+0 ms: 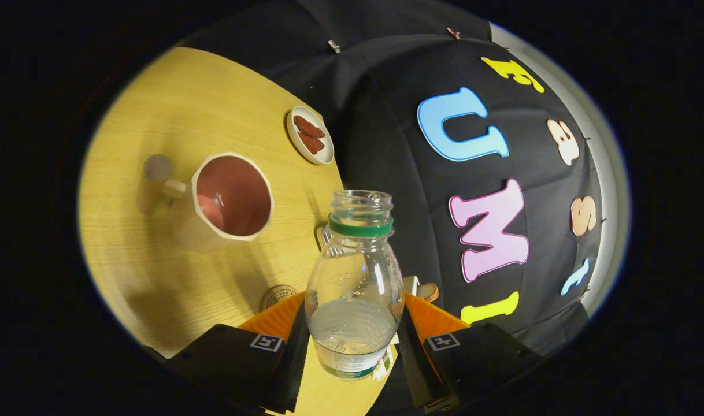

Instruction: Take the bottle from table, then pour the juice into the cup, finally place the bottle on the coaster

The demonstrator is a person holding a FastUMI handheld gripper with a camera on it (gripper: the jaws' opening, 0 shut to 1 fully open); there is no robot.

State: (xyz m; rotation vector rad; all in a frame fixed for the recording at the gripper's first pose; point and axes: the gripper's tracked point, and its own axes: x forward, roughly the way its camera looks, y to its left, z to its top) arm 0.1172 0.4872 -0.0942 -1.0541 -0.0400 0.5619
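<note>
Between my claw's [353, 341] fingers I have the open bottle [355, 283] clamped, tilted; the cup [232, 196] stands beyond on the counter [173, 104].

You are working in a staged recording booth, not a lived-in home: black cloth [386, 144] is draped as the wall right behind a round, pale wood worktop [173, 104]. Household props dress that worktop: a faceted cup [228, 199] with a handle and a small plate [310, 136] holding two reddish pieces of food.
</note>
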